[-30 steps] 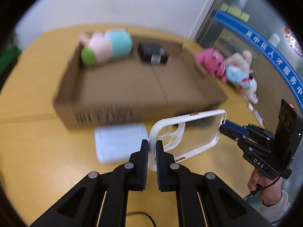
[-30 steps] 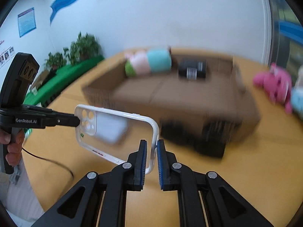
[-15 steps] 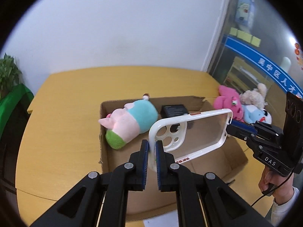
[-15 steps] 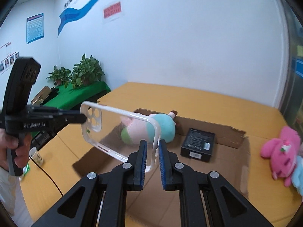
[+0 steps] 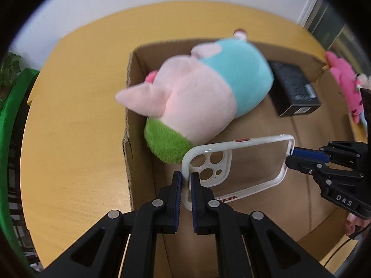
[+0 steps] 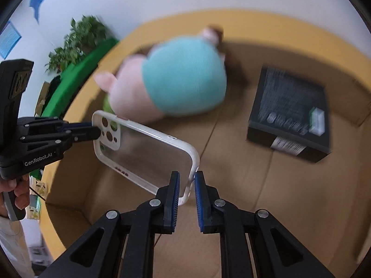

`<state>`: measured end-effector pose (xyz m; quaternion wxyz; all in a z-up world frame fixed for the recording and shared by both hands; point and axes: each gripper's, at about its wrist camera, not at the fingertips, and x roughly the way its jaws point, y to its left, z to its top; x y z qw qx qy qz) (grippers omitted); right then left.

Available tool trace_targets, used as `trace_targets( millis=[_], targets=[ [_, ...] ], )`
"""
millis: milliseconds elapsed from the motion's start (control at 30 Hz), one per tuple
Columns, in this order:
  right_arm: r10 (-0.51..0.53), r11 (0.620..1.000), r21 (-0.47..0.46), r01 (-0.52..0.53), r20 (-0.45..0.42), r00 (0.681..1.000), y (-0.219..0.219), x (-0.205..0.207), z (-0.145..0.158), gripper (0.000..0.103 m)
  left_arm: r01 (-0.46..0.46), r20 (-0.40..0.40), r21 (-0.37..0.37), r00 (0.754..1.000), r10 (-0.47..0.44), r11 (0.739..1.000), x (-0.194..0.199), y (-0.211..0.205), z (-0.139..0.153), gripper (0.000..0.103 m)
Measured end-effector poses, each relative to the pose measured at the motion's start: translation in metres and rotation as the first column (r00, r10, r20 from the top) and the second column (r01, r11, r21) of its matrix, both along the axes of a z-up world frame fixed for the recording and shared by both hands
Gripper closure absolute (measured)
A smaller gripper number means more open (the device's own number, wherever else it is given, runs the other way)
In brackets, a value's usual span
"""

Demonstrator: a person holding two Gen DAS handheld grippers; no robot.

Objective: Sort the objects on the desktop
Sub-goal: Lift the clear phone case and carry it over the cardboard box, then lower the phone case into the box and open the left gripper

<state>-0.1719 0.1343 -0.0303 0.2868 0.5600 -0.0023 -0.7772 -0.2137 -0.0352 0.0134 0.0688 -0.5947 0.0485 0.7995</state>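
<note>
Both grippers carry 1 clear phone case with a white bumper, held in the air above the cardboard box, over its near-left floor area.

Left gripper: jaws clamped on the case's camera-cutout end. Right gripper: jaws close on either side of the case's opposite end; the pad on one side shows a sliver of gap from the bumper, so the grip looks loose or about to let go. Hard to be sure.

Already inside the box: a pink, teal and green plush toy against the left wall, and a black carton toward the far right.

Outside the box, past its right wall: a pink plush with another soft toy half hidden beside it, on the yellow table.

Judgement: 2 items sorted, the case is the 3rd and only needs lowering and release. At least the 2 toys beyond the right wall remain.
</note>
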Motion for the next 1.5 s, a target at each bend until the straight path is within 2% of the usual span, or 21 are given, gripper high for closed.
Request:
trace_targets(
  millis=[167,333,433,467,500,567,633,700,733,767,800,833,867,900,933,967,1033,1100,1267,1400,1500],
  targets=[
    [0.013,1.000,0.003,-0.014,0.101,0.995,-0.010,-0.007,-0.025,0.088,0.003,0.099,-0.095,0.995,0.006,0.996,-0.007,0.003,-0.027,0.096],
    [0.022,1.000,0.014,-0.025,0.137,0.990,-0.019,-0.004,-0.039,0.087,0.000,0.115,-0.154,0.993,0.018,0.988,-0.006,0.007,-0.032,0.095],
    [0.020,0.999,-0.028,-0.016,0.131,0.991,-0.018,0.000,-0.034,0.073,-0.016,0.104,-0.132,0.994,0.030,0.991,-0.001,0.004,-0.028,0.091],
    [0.021,0.999,-0.044,-0.016,0.120,0.993,-0.017,0.003,-0.031,0.060,-0.018,0.096,-0.129,0.995,0.031,0.991,0.003,0.003,-0.024,0.083],
    [0.018,0.999,-0.053,-0.013,0.100,0.995,-0.013,0.005,-0.027,0.052,-0.019,0.079,-0.131,0.996,0.030,0.991,0.008,0.001,-0.019,0.078],
    [0.001,0.998,-0.057,0.000,0.023,1.000,-0.007,0.017,-0.006,0.035,-0.025,0.013,-0.107,1.000,0.027,0.994,0.023,-0.004,0.000,0.075],
    [-0.009,0.998,-0.062,0.005,-0.072,0.997,-0.001,0.035,0.022,0.030,-0.045,-0.072,-0.086,0.997,0.039,0.995,0.041,-0.011,0.025,0.074],
    [0.004,0.997,-0.081,-0.020,-0.192,0.981,0.003,0.060,0.059,0.018,-0.056,-0.198,-0.040,0.979,0.047,0.998,0.066,-0.017,0.060,0.071],
    [0.008,0.996,-0.087,-0.033,-0.273,0.962,0.009,0.078,0.081,0.009,-0.064,-0.261,-0.015,0.963,0.058,0.998,0.079,-0.021,0.077,0.062],
    [0.009,0.996,-0.086,-0.039,-0.330,0.944,0.011,0.090,0.097,0.000,-0.078,-0.338,0.010,0.938,0.076,0.997,0.096,-0.023,0.098,0.048],
    [0.009,0.995,-0.088,-0.047,-0.384,0.923,0.019,0.104,0.111,0.000,-0.088,-0.402,0.024,0.911,0.090,0.996,0.101,-0.024,0.114,0.039],
    [0.013,0.994,-0.094,-0.060,-0.434,0.901,0.027,0.122,0.126,0.000,-0.100,-0.472,0.033,0.875,0.104,0.994,0.118,-0.026,0.128,0.025],
    [0.017,0.992,-0.100,-0.072,-0.464,0.886,0.033,0.135,0.136,0.000,-0.106,-0.542,0.039,0.833,0.110,0.994,0.138,-0.025,0.141,0.022],
    [0.022,0.991,-0.103,-0.082,-0.482,0.876,0.039,0.144,0.142,0.000,-0.103,-0.580,0.039,0.807,0.107,0.994,0.145,-0.024,0.148,0.022],
    [0.025,0.991,-0.103,-0.087,-0.497,0.868,0.047,0.158,0.147,0.000,-0.096,-0.604,0.039,0.791,0.100,0.995,0.155,-0.020,0.153,0.022],
    [0.027,0.991,-0.100,-0.088,-0.498,0.867,0.056,0.161,0.146,0.000,-0.081,-0.612,0.047,0.785,0.093,0.996,0.167,-0.017,0.154,0.022],
    [0.028,0.991,-0.105,-0.088,-0.476,0.879,0.074,0.177,0.135,0.000,-0.050,-0.601,0.085,0.794,0.091,0.995,0.185,-0.011,0.148,0.022],
    [0.036,0.991,-0.102,-0.089,-0.435,0.900,0.093,0.190,0.118,0.000,0.001,-0.570,0.141,0.818,0.081,0.990,0.203,-0.002,0.132,0.022],
    [0.052,0.995,-0.070,-0.077,-0.301,0.952,0.148,0.221,0.050,0.000,0.112,-0.494,0.205,0.870,0.004,0.972,0.226,0.048,0.077,0.022],
    [0.074,0.997,0.003,-0.076,-0.261,0.963,0.171,0.222,0.012,0.000,0.165,-0.436,0.230,0.899,-0.050,0.959,0.240,0.083,0.041,0.022],
    [0.068,0.997,-0.008,-0.071,-0.200,0.977,0.179,0.205,-0.018,0.000,0.165,-0.381,0.261,0.923,-0.056,0.951,0.247,0.097,0.019,0.022]
  ],
)
